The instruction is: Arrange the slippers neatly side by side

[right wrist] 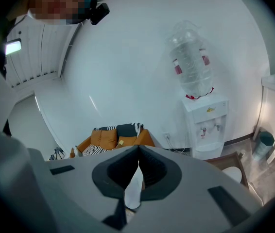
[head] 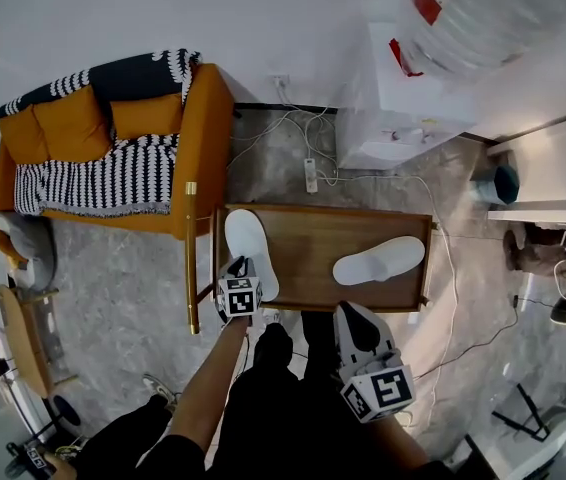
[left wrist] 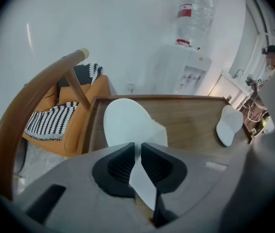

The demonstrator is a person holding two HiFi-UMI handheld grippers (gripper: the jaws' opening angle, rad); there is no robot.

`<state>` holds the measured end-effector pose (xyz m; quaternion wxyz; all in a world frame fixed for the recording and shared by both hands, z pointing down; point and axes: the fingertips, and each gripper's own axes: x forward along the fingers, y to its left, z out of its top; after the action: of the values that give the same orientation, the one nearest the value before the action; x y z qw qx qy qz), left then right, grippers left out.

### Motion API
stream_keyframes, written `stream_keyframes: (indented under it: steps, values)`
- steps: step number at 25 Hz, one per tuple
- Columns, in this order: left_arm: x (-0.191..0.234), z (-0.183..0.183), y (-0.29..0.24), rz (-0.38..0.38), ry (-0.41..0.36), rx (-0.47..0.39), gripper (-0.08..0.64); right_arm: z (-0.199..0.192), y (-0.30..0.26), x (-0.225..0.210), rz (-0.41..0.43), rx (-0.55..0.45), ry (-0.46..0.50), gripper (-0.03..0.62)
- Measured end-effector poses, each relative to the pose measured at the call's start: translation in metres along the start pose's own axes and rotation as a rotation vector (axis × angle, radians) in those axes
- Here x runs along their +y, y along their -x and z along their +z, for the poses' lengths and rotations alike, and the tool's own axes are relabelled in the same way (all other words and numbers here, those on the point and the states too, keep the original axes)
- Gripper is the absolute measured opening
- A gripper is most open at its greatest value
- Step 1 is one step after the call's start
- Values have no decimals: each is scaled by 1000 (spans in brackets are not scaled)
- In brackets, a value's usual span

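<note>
Two white slippers lie on a low brown table [head: 308, 230]. The left slipper [head: 246, 244] lies lengthwise at the table's left end; the right slipper [head: 379, 260] lies crosswise near the right end, well apart from it. My left gripper [head: 242, 266] is at the left slipper's near end. In the left gripper view its jaws [left wrist: 137, 148] stand close together with the edge of that slipper [left wrist: 126, 120] pinched between the pads; the other slipper [left wrist: 230, 124] shows far right. My right gripper [head: 351, 316] hangs shut and empty off the table's near edge, pointing [right wrist: 138, 152] up at the wall.
An orange sofa [head: 113, 153] with a striped blanket stands left of the table. A water dispenser [head: 413, 98] is behind it, with cables and a power strip [head: 310, 175] on the floor. A white cabinet [head: 553, 168] is at right. A wooden chair arm [left wrist: 30, 110] curves close by.
</note>
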<state>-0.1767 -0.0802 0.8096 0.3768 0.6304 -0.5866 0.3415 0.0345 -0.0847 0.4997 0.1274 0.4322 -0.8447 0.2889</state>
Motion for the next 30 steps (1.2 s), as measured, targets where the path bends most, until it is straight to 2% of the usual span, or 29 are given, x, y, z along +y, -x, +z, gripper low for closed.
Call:
stream_keyframes:
  steps: [6,12,17,22,30]
  values:
    - [-5,6,9,-12,-54,-27,32,0,0,-2,-11,-11,-11,12]
    - [-17,13,29,-52,-134,-88,32,3,4,2,-18,-36,-11,12]
    - [-38,30,56,-117,-129,-126,31,5,11,5,-30,-58,-13,12]
    - [-69,43,69,-182,-192,-165,29,5,22,1,-56,-75,-20,12]
    - [-112,51,55,-275,-271,-155,29,0,39,-22,-129,-95,-56,12]
